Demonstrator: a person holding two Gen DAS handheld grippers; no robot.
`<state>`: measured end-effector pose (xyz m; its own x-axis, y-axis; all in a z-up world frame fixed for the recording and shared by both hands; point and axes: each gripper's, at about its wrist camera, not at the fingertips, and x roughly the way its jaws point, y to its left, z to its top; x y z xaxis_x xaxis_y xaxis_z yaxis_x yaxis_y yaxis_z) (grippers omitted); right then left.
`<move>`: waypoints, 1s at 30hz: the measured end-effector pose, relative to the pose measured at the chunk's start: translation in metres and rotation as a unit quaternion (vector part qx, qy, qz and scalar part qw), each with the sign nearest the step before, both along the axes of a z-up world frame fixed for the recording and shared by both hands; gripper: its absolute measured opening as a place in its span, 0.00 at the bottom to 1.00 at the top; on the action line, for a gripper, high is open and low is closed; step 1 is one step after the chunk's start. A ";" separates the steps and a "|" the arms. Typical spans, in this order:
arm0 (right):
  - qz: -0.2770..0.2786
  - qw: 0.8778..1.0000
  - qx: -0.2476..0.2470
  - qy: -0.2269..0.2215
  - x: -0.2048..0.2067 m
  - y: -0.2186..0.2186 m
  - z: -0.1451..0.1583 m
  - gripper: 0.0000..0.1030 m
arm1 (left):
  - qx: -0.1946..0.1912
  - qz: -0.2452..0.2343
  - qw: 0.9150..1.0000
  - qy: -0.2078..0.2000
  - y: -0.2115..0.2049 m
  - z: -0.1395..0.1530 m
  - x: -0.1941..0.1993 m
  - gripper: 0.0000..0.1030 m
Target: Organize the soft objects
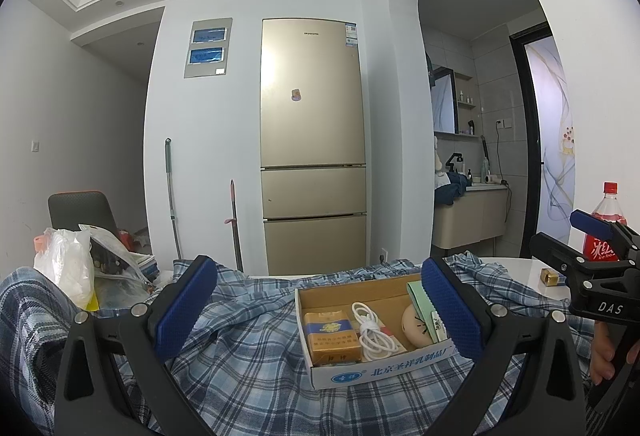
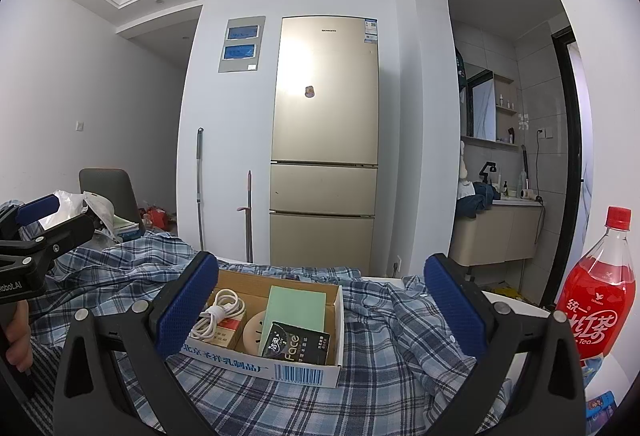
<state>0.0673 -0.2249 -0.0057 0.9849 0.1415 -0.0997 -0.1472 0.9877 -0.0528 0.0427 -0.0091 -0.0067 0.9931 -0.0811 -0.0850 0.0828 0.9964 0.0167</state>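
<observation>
Lying rumpled across the tabletop (image 1: 520, 268), the plaid shirt (image 1: 248, 356) fills the lower half of both views, with a shallow box (image 1: 372, 368) resting on it at lower centre. Both tongs gape wide and hold nothing: the left tongs (image 1: 316, 312) frame the box from the left wrist view, the right tongs (image 2: 320, 310) from the right. The box holds a white cable (image 2: 218, 312), a green card (image 2: 296, 306) and a yellow pack (image 1: 330, 336). A red bottle (image 2: 600, 300) stands at right.
</observation>
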 end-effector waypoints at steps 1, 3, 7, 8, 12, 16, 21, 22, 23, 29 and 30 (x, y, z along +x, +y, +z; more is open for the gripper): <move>0.000 1.000 0.000 0.000 0.000 0.000 0.000 1.00 | 0.000 0.000 1.000 0.000 0.000 0.000 0.000 1.00; 0.000 1.000 0.000 0.000 0.000 0.000 0.000 1.00 | -0.001 0.002 1.000 -0.002 0.001 0.000 0.000 1.00; 0.000 1.000 0.000 0.000 0.000 0.000 0.000 1.00 | -0.001 0.002 1.000 -0.002 0.000 -0.001 0.000 1.00; 0.000 1.000 0.000 0.000 0.000 0.000 0.000 1.00 | -0.001 0.001 1.000 -0.002 0.000 -0.001 0.000 1.00; 0.001 1.000 0.000 0.000 0.000 0.000 0.000 1.00 | 0.000 0.000 1.000 0.000 -0.001 -0.002 -0.001 1.00; 0.001 1.000 -0.001 0.000 0.000 0.000 0.000 1.00 | -0.001 0.000 1.000 0.000 -0.001 -0.002 -0.002 1.00; 0.001 1.000 -0.001 0.000 -0.001 0.000 0.000 1.00 | -0.001 0.000 1.000 0.000 -0.002 -0.002 -0.001 1.00; 0.002 1.000 -0.001 0.000 -0.001 0.000 0.000 1.00 | -0.001 0.000 1.000 0.000 -0.001 -0.002 -0.001 1.00; 0.001 1.000 -0.001 0.000 -0.001 0.000 0.000 1.00 | -0.001 0.000 1.000 0.000 -0.002 -0.002 -0.002 1.00; 0.002 1.000 -0.001 -0.001 -0.001 0.000 0.000 1.00 | -0.001 0.001 1.000 0.000 -0.002 -0.002 -0.002 1.00; 0.002 1.000 -0.001 -0.001 -0.001 0.000 0.000 1.00 | -0.001 0.000 1.000 0.000 -0.002 -0.002 -0.002 1.00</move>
